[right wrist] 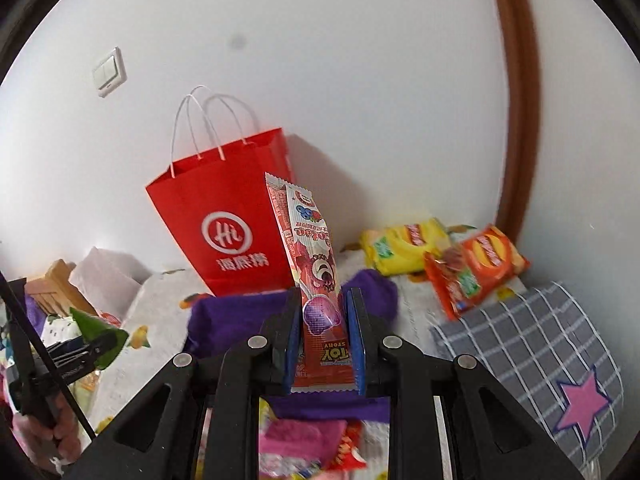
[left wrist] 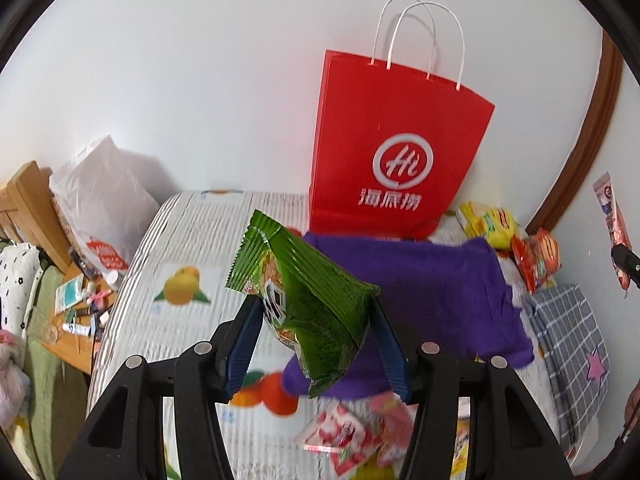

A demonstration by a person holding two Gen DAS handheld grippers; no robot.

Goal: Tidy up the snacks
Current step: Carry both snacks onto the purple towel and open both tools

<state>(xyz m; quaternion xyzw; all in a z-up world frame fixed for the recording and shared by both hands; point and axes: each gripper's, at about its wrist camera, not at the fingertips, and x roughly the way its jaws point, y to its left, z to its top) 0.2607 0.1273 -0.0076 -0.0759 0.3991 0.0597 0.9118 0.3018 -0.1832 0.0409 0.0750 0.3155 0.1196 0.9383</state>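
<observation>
My left gripper (left wrist: 314,300) is shut on a green snack packet (left wrist: 304,296) and holds it in the air over the purple cloth (left wrist: 440,292). My right gripper (right wrist: 323,296) is shut on a long pink lollipop packet (right wrist: 310,256), held upright. A red paper bag (left wrist: 396,148) with white handles stands open against the wall behind the cloth; it also shows in the right wrist view (right wrist: 228,220). The left gripper with its green packet (right wrist: 100,336) shows at the left edge of the right wrist view.
Yellow (right wrist: 404,250) and orange (right wrist: 476,268) chip bags lie by the wall at the right. A grey checked cloth (right wrist: 532,344) with a pink star lies at the right. Pink snack packets (left wrist: 352,432) lie near me. A cluttered wooden bedside table (left wrist: 76,312) stands left.
</observation>
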